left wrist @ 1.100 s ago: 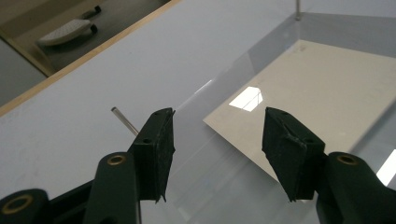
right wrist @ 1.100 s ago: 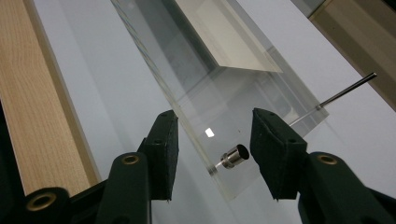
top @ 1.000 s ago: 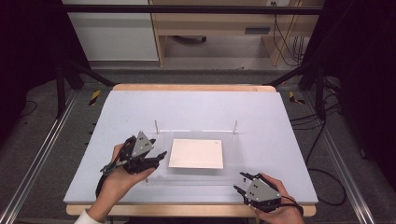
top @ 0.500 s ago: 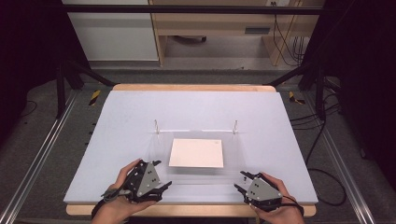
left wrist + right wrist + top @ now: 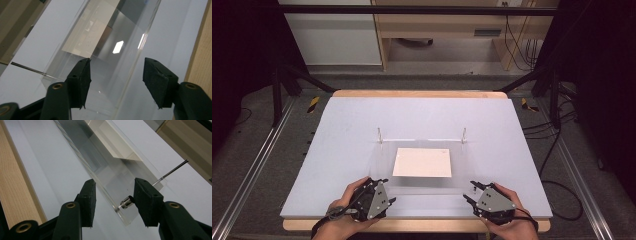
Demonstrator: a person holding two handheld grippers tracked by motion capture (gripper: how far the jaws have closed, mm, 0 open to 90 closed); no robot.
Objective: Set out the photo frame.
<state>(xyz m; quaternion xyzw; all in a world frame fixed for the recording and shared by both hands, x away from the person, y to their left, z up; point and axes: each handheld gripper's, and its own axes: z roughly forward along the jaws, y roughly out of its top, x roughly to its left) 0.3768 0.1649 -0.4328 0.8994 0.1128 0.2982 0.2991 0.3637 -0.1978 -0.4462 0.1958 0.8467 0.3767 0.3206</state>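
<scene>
Left claw (image 5: 384, 192) moved to near table edge, jaws closing astride clear panel (image 5: 427, 186).

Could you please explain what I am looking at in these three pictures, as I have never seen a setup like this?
A person sits at a pale grey table and holds a hand-operated black gripper in each hand: the left gripper and the right gripper. The high view comes from a fixed camera above the table. The other two pictures come from small cameras riding on the grippers, each looking along its own black fingers.

On the table lies a clear acrylic frame with thin metal pins, and a cream rectangular sheet inside it. Each gripper sits at a near corner of the frame, fingers on either side of its edge. The right gripper's fingers flank a small metal pin head. Neither pair seems to press on anything yet.
</scene>
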